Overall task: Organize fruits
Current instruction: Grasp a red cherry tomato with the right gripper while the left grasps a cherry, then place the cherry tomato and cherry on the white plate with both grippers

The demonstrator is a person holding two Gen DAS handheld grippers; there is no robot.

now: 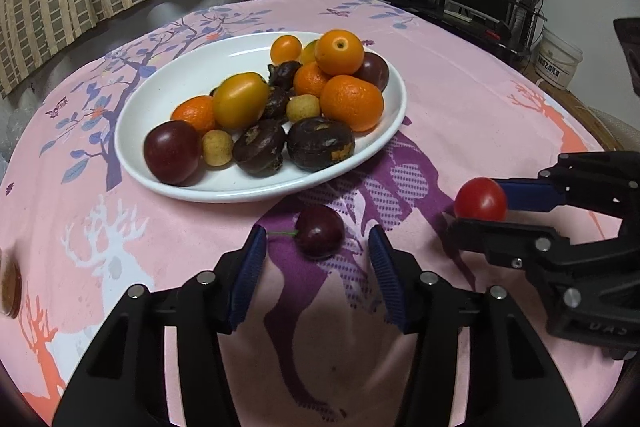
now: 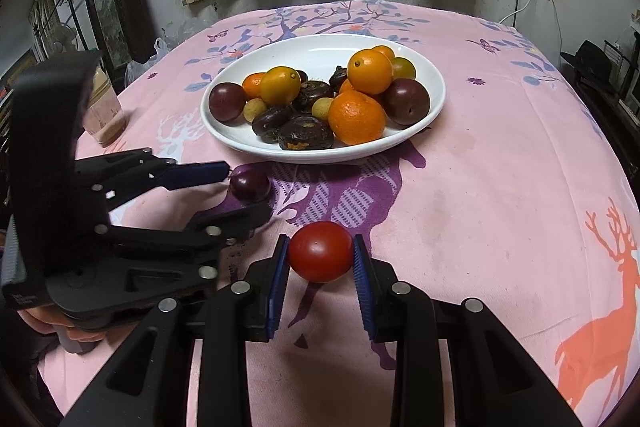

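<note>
Cherry [image 1: 320, 231] between left claw [image 1: 318, 251] pads

We saw a white oval plate [image 1: 192, 75] on the pink desk [image 1: 460, 107], heaped with oranges, yellow-orange tomatoes, dark purple plums, small pale longans and blackish-brown water chestnuts. Near its front rim a dark red cherry [image 1: 320, 231] with a thin green stem lay on the cloth. A glossy red cherry tomato [image 2: 321, 251] sat raised just above the cloth, well apart from the plate.
</note>
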